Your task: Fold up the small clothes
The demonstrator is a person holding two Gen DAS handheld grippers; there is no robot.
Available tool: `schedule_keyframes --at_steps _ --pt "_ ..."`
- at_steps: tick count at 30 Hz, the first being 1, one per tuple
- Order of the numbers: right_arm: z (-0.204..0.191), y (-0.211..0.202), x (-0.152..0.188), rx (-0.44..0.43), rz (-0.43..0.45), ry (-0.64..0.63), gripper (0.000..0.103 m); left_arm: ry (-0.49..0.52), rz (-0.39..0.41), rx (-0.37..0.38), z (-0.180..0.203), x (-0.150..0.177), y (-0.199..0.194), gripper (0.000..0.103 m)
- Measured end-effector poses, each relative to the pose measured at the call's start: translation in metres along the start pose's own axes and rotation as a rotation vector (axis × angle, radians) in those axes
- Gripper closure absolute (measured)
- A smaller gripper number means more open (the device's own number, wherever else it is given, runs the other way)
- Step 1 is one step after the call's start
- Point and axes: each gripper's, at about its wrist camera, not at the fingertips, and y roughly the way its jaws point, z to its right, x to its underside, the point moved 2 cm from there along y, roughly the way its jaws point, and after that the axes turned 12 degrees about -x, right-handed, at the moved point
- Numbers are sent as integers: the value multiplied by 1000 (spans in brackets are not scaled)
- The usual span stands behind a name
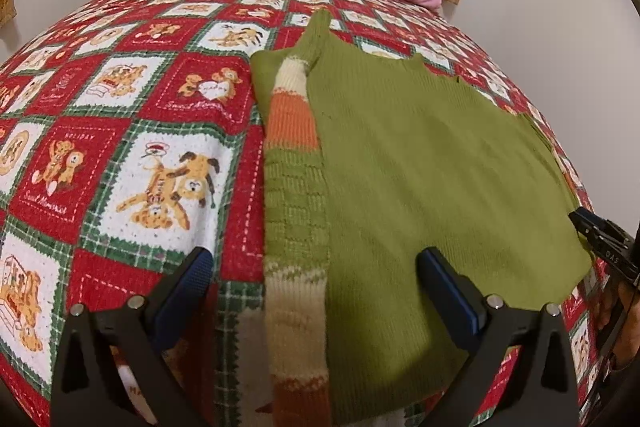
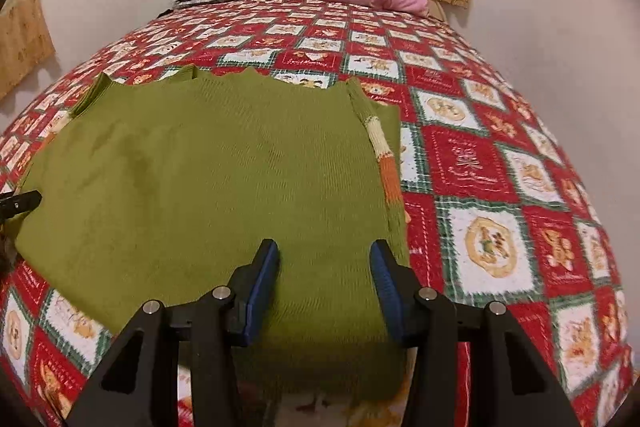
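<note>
Folding is waiting on a grip: both claws are hovering spread over the green knit sweater [image 2: 208, 179], pinching nothing. The left gripper [image 1: 316, 279] is straddling the striped sleeve [image 1: 294, 131] folded in along the sweater's edge, and the right gripper [image 2: 324, 279] is hanging above the hem near the opposite sleeve [image 2: 386, 163]. Each should probably be pinching the hem corner ahead of it, lifting evenly and carrying it toward the collar. Sweater is lying flat, back up, on the teddy-bear bedspread [image 2: 500, 163], directly under and ahead of both claws.
</note>
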Motion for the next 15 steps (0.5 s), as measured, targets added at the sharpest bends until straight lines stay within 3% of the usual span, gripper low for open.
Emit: schedule_keyframes --at_steps 2,8,15 --pt "-8 -13 3 -30 20 11 45 -17 -3 18 -5 3 -3 0" --pt "-51 -38 9 -101 52 -72 44 -57 17 53 -17 8 -17 0" --pt "-119 -34 7 -180 56 -192 42 -118 75 39 -38 -5 -26 0"
